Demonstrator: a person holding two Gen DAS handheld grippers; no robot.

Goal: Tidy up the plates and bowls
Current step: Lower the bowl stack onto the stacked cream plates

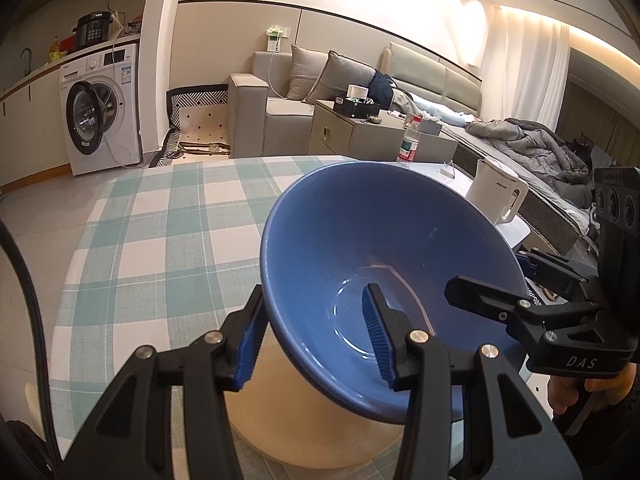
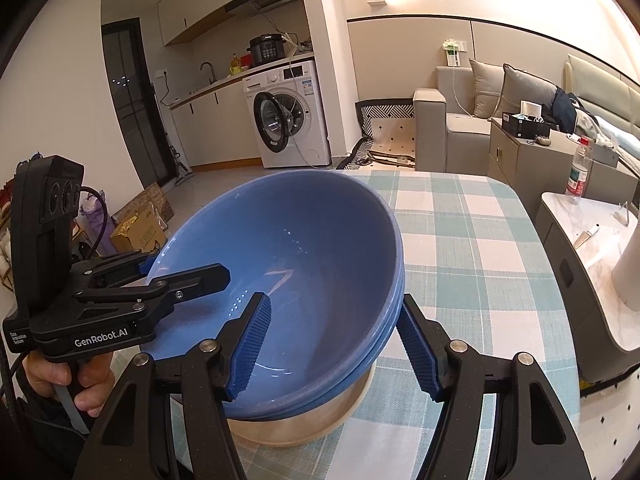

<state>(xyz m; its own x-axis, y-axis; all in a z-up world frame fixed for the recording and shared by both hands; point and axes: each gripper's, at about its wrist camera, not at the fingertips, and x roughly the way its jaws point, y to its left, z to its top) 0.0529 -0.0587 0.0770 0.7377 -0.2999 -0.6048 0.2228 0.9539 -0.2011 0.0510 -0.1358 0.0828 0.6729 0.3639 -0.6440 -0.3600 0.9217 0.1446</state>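
From the left wrist view, a table (image 1: 160,216) under a woven cloth checked in pale teal and white fills the foreground; beyond it stand a white washing machine (image 1: 102,108) with its round door swung open, a grey sofa (image 1: 280,92) with cushions, a low cabinet, a clear water bottle (image 1: 409,142) and a white kettle (image 1: 498,194) on a pale side surface. A smooth, glossy blue bowl (image 1: 360,240), deep and cone-shaped, sits tilted on a matte cream plate (image 1: 288,432) lying on the cloth. The left gripper (image 1: 316,336) clamps the bowl's near wall, one ribbed blue pad outside the rim and the other inside. At the right edge the right gripper (image 1: 488,280), held by a hand (image 1: 576,388), grips the far side of the rim, one black finger inside and one outside. From the right wrist view, the same checked cloth runs to a rounded table (image 2: 460,240) edge, with kitchen cabinets, a sink tap and the washing machine (image 2: 288,120) behind. Here the blue bowl (image 2: 320,240) shows as a nested stack, with several rims visible at its right edge, resting on the cream plate (image 2: 304,424). The right gripper (image 2: 332,348) straddles that stacked rim, one ribbed pad inside and one against the outer rims. The left gripper (image 2: 176,272), in a hand (image 2: 72,380), bites the opposite rim.
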